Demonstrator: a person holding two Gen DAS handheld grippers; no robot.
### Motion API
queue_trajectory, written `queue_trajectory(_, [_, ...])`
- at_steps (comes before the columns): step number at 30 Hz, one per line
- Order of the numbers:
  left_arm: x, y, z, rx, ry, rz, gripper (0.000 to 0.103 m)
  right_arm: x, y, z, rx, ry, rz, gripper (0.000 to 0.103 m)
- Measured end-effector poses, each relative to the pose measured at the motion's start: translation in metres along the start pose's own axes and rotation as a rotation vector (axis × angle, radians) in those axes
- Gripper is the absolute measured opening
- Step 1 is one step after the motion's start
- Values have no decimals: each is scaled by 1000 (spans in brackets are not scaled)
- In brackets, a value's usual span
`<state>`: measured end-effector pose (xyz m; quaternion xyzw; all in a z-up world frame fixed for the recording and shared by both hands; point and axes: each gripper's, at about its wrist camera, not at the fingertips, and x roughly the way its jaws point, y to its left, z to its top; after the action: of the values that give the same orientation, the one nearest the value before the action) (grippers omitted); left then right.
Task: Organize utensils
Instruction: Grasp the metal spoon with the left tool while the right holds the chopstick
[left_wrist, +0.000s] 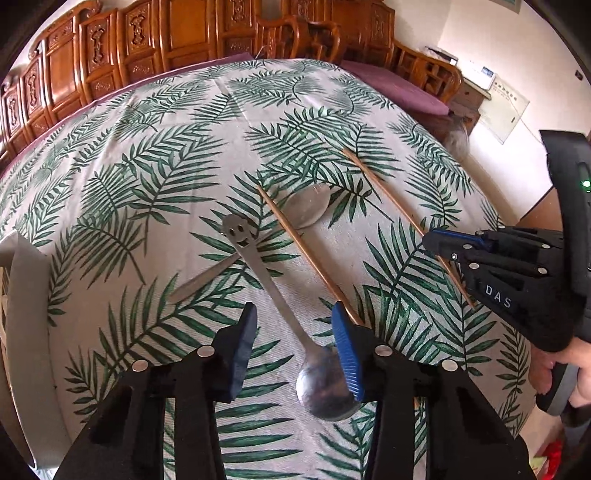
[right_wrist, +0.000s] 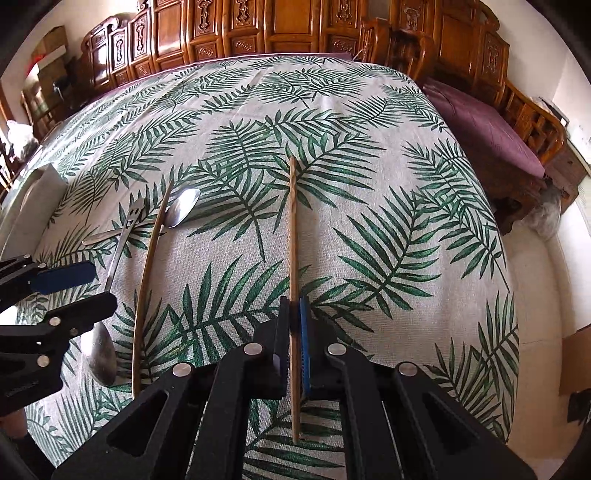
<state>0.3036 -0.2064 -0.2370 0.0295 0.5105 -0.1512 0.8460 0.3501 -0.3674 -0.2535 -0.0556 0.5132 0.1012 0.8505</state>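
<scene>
On the leaf-print tablecloth lie two steel spoons and two wooden chopsticks. My right gripper (right_wrist: 294, 332) is shut on one chopstick (right_wrist: 293, 236), which points away along the cloth; it also shows in the left wrist view (left_wrist: 391, 199) with the right gripper (left_wrist: 443, 245) on it. My left gripper (left_wrist: 293, 332) is open, its jaws astride the handle of the smiley-handled spoon (left_wrist: 269, 284), whose bowl (left_wrist: 325, 391) lies under the right finger. The second chopstick (left_wrist: 295, 240) lies across the other spoon (left_wrist: 306, 208). In the right wrist view the left gripper (right_wrist: 70, 284) is at the left edge.
A white tray or container edge (left_wrist: 22, 295) stands at the table's left, also in the right wrist view (right_wrist: 33, 195). Carved wooden cabinets (right_wrist: 258, 29) and chairs (left_wrist: 295, 37) line the far side. A purple-cushioned bench (right_wrist: 487, 129) is right of the table.
</scene>
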Motion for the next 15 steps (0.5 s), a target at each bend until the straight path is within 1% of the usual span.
queue_trajectory(2, [4,-3,0,0,14,3,28,0,0,-1,-1,-5,-1,6])
queue_trajectory(6, [8,-12,-1,21,18,60,28,0,-3,-1,5,-11,16,6])
queue_trajectory(10, [8,-15,-3,32,28,86,27,0,-2,-1,-2,-14,13,6])
queue_trajectory(12, [8,-14,-3,38,37,98,26,0,-1,-1,-5,-15,11,6])
queue_trajectory(14, [7,-11,-4,34,41,102,21,0,-2,-1,-4,-15,11,6])
queue_trajectory(15, [7,-10,-4,31,43,104,20,0,-1,-1,-4,-15,11,6])
